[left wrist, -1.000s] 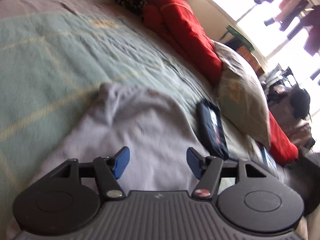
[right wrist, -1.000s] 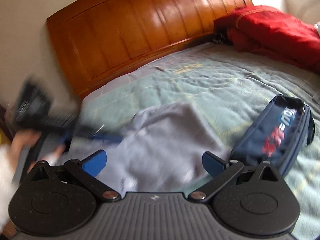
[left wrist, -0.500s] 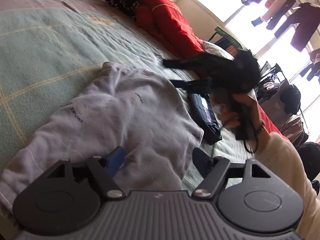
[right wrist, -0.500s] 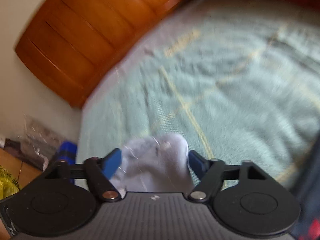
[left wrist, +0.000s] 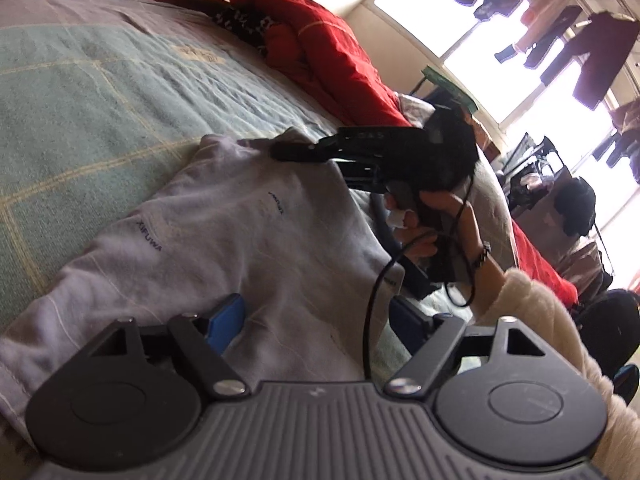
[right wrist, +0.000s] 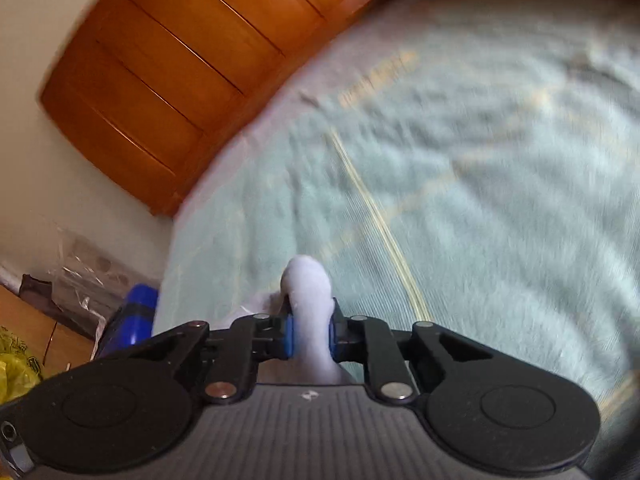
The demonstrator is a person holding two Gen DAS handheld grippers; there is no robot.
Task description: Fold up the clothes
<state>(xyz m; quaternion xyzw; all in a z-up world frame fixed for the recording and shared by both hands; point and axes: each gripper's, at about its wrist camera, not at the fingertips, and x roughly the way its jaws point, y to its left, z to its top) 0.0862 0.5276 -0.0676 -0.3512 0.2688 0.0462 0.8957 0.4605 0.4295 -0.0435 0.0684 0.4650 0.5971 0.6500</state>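
Pale green woven bedspread (left wrist: 100, 92) stretches ahead of my grippers. My right gripper (right wrist: 311, 338) is clamped on a bunched edge of the pale lilac cotton sweatshirt (left wrist: 224, 240), presumably to draw it over; my left gripper (left wrist: 316, 320), fingers spread wide, hovers over its near side.

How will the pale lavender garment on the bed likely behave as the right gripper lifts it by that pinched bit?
Likely floppy: the lavender garment lies in soft wrinkles, and the right gripper bunches a fold between nearly shut jaws. The rest would probably drape and trail. It seems light, with fair friction on the ribbed bedspread.
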